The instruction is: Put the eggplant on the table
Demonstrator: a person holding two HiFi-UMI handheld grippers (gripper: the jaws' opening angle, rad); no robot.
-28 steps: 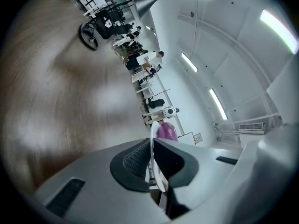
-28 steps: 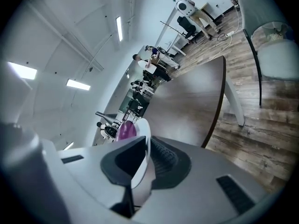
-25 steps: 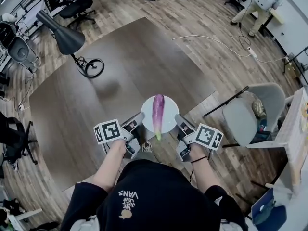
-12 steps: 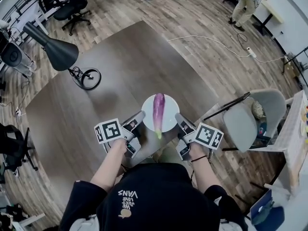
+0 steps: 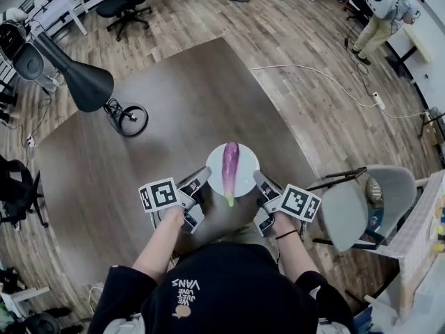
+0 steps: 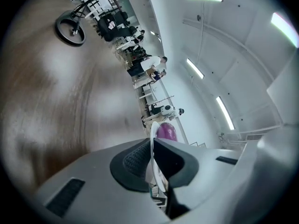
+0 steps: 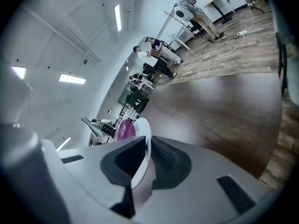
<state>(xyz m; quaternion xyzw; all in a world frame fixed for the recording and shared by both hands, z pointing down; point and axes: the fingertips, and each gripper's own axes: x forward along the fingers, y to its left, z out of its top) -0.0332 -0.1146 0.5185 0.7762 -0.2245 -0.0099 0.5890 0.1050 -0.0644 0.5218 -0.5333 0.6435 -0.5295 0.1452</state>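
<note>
A purple eggplant [image 5: 229, 166] with a green stem end lies lengthwise on a round white plate [image 5: 243, 179], held in the air above the near edge of the dark brown table [image 5: 139, 165]. My left gripper [image 5: 204, 176] is shut on the plate's left rim, and my right gripper [image 5: 257, 179] is shut on its right rim. In the left gripper view the plate's thin rim [image 6: 152, 146] sits clamped between the pads, with the eggplant [image 6: 166, 131] beyond. The right gripper view shows the rim [image 7: 142, 160] pinched likewise, the eggplant [image 7: 124, 129] behind it.
A black desk lamp [image 5: 80, 75] stands on the table's far left, its round base [image 5: 128, 119] beside it. A grey chair [image 5: 365, 204] sits to the right of the table. People and office chairs are far off on the wooden floor.
Both grippers have carried the plate with the eggplant forward, from over the floor beside the table to above the table's near edge. Their hold on the plate is the same.
</note>
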